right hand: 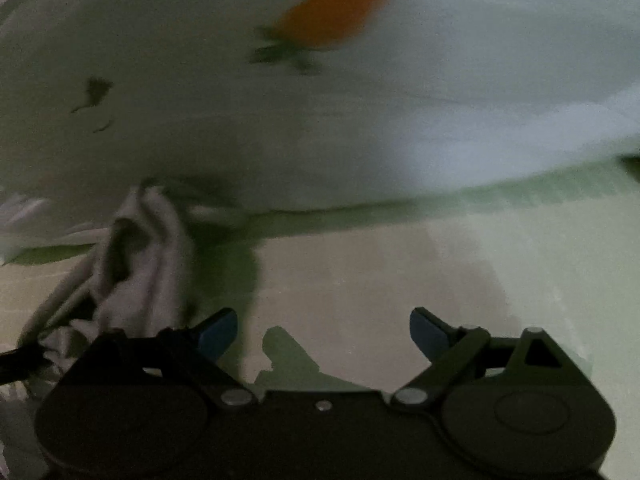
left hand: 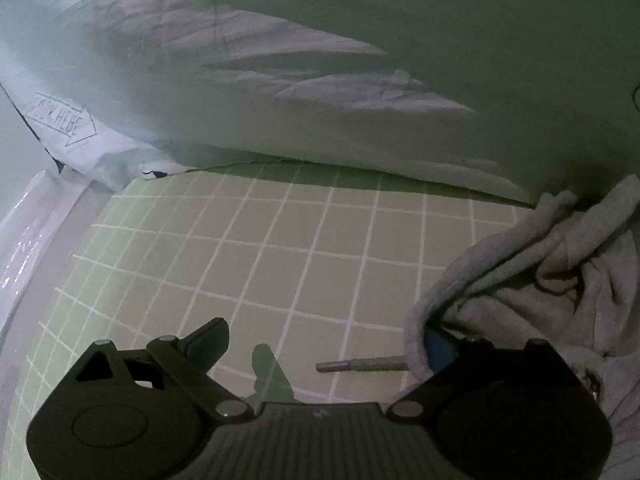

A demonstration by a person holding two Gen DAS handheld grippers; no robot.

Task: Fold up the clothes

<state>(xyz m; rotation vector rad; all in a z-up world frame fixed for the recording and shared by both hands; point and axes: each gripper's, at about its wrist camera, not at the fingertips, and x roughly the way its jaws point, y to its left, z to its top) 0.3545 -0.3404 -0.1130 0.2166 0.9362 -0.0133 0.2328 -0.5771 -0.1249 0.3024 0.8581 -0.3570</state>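
Observation:
A crumpled grey garment (left hand: pixel 552 276) lies on the green grid mat (left hand: pixel 280 248) at the right of the left wrist view. Its hem drapes over the right finger of my left gripper (left hand: pixel 324 344), whose jaws stand wide apart with only mat between them. A grey drawstring tip (left hand: pixel 360 366) lies on the mat between the fingers. In the blurred right wrist view the same garment (right hand: pixel 136 256) lies at the left, beside the left finger. My right gripper (right hand: pixel 324 336) is open and empty above the mat (right hand: pixel 400 288).
A large white cloth or paper sheet (left hand: pixel 360 80) with drawn marks and an arrow label (left hand: pixel 64 120) rises behind the mat. In the right wrist view it carries an orange carrot print (right hand: pixel 340 8). A glossy white edge (left hand: pixel 28 248) borders the mat at the left.

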